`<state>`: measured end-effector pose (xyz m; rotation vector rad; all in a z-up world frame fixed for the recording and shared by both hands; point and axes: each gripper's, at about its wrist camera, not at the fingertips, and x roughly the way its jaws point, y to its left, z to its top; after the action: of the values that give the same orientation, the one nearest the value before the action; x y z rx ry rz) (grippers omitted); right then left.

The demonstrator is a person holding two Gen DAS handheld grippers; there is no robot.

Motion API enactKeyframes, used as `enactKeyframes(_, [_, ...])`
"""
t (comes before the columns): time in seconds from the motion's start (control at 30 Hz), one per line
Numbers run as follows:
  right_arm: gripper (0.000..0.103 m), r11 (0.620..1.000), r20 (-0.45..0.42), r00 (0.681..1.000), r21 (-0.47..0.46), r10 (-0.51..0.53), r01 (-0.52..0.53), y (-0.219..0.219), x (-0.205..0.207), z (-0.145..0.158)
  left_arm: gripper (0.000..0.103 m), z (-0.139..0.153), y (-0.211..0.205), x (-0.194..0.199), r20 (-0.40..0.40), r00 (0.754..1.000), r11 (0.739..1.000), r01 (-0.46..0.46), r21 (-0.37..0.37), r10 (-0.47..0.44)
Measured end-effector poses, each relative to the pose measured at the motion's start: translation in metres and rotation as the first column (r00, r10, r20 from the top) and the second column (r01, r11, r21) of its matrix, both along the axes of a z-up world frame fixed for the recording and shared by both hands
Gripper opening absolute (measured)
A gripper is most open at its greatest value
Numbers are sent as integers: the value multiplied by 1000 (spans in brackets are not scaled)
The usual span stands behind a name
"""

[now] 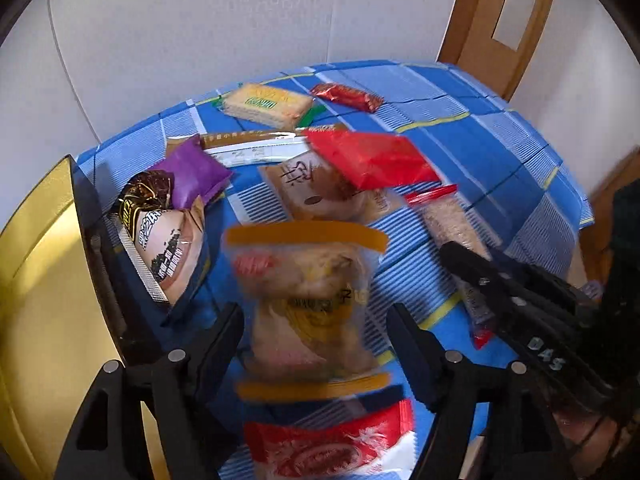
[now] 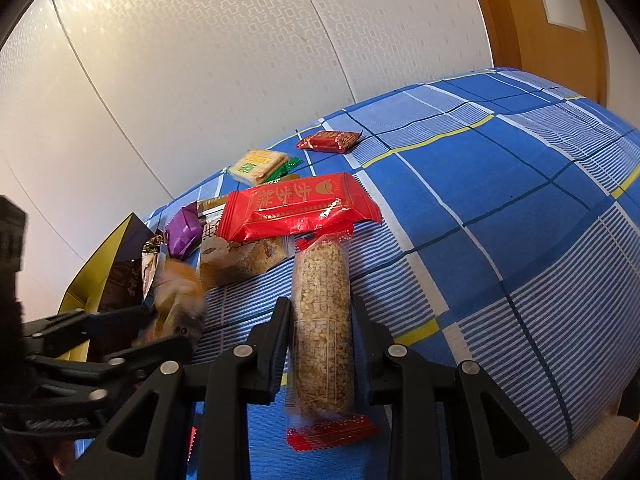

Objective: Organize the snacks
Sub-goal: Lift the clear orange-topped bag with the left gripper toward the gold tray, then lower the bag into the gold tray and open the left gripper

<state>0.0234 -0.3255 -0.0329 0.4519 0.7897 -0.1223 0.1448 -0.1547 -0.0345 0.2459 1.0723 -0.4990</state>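
Snack packets lie scattered on a blue checked tablecloth (image 1: 460,128). My left gripper (image 1: 316,340) is open, its fingers either side of a blurred clear packet with orange ends (image 1: 308,300). A gold-lined black box (image 1: 44,280) stands at the left with a brown packet (image 1: 168,248) leaning at its edge. My right gripper (image 2: 320,336) has its fingers close against both sides of a long grain bar in clear wrap with red ends (image 2: 322,328), which lies on the cloth (image 2: 500,208). The bar also shows in the left wrist view (image 1: 452,228).
Further back lie a red packet (image 2: 296,208), a purple packet (image 2: 184,234), a yellow wafer pack (image 2: 258,166), a small red bar (image 2: 328,141) and a tan packet (image 1: 316,192). A red-and-white packet (image 1: 332,444) lies near me. White wall behind; wooden door at right.
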Motion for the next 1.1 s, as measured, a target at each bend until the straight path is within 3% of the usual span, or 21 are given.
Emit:
enactKeyframes(0.03, [29, 1000, 0, 1000, 0, 0, 0, 0, 0, 0, 70, -2, -1, -1, 17, 1000, 1000, -1, 26, 0])
enactKeyframes(0.1, [29, 1000, 0, 1000, -1, 0, 0, 0, 0, 0, 49, -5, 0, -4, 68, 998, 997, -6, 76, 1])
enactKeyframes(0.17, [29, 1000, 0, 1000, -2, 0, 0, 0, 0, 0, 43, -4, 5, -6, 89, 996, 998, 7, 67, -13])
enactKeyframes(0.3, [29, 1000, -1, 1000, -10, -2, 2, 1, 0, 0, 41, 0, 12, -13, 104, 994, 999, 12, 42, -16])
enactKeyframes(0.47, [29, 1000, 0, 1000, -19, 0, 0, 2, 1, 0, 41, 20, 30, -31, 137, 990, 996, -13, -85, 24])
enactKeyframes(0.57, [30, 1000, -1, 1000, -26, 1, -1, 2, 1, 0, 41, 34, 36, -41, 163, 986, 993, -23, -117, 42])
enactKeyframes(0.8, [30, 999, -1, 1000, -32, 4, -4, 2, 1, -1, 41, 54, 79, -50, 130, 975, 964, -150, -219, 181])
enactKeyframes(1.1, [30, 999, -1, 1000, -42, 8, -8, 2, 1, -3, 41, 59, 153, -59, 132, 917, 912, -339, -232, 375])
